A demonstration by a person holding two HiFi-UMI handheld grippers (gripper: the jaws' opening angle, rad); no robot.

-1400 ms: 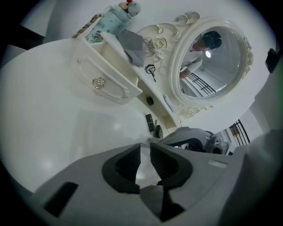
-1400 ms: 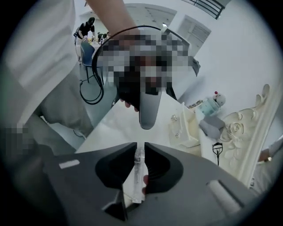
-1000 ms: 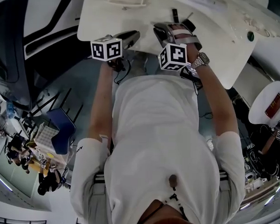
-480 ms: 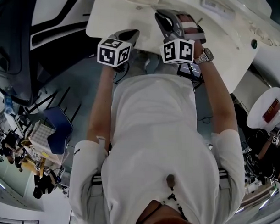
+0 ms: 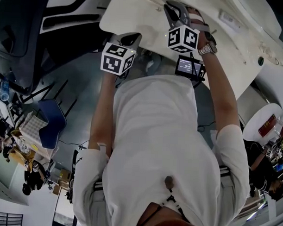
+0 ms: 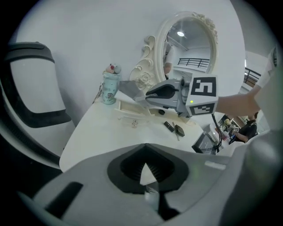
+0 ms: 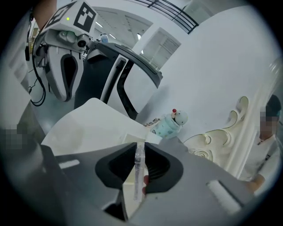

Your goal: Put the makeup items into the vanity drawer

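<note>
Curving white vanity top (image 6: 99, 132) (ornate mirror (image 6: 190, 44))

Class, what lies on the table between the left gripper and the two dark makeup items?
Nothing: the left gripper view shows bare white table between the left gripper and the dark makeup items.

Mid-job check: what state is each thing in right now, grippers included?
left gripper: shut, nothing clearly held.
right gripper: shut on clear tube.
drawer: open.
black items: lying flat on table, not yet stowed.
mint cup: upright.
</note>
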